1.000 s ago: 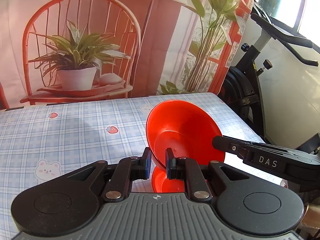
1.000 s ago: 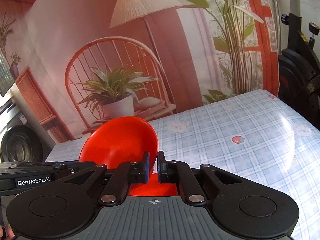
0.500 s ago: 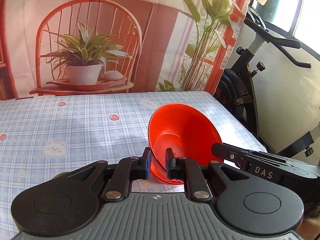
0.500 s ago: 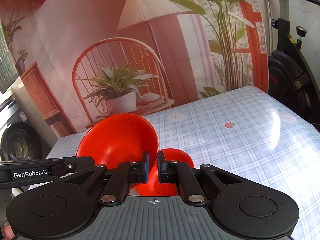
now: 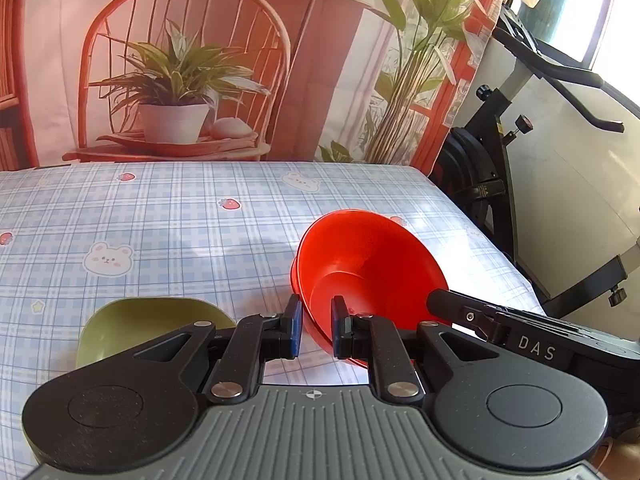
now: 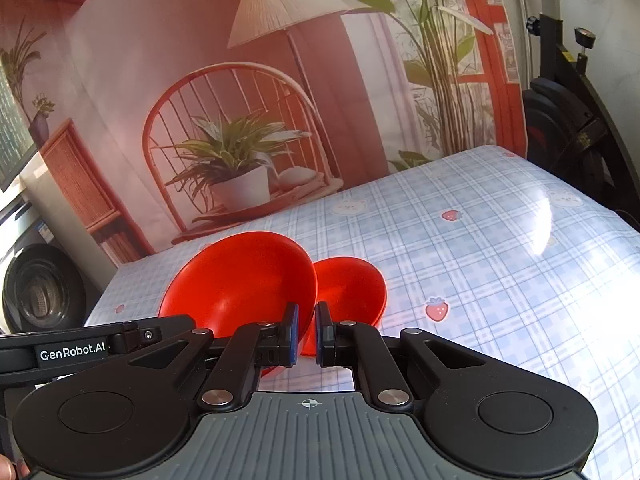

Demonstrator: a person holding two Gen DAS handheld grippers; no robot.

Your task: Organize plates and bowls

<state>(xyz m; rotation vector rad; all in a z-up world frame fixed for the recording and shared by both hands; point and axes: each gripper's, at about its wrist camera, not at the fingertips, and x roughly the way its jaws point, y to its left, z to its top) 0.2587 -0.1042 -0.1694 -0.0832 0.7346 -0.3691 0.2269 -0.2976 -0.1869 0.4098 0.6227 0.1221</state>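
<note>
Left tool [image 5: 314, 330] pinches rim of tilted glossy red plastic bowl [image 5: 372, 268]. Right tool [image 6: 305, 334] pinches same bowl's opposite rim. 2nd red bowl [image 6: 352, 288] just beyond right tool on checked worktop [image 6: 500, 264]; green dish [image 5: 148, 320] left of left tool.

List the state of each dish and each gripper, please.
Held red bowl: tilted, gripped at two sides of its rim.
Left gripper: shut on that bowl's rim.
Right gripper: shut on that bowl's rim.
Second red bowl: upright on the table, free.
Green dish: upright on the table, free.
</note>
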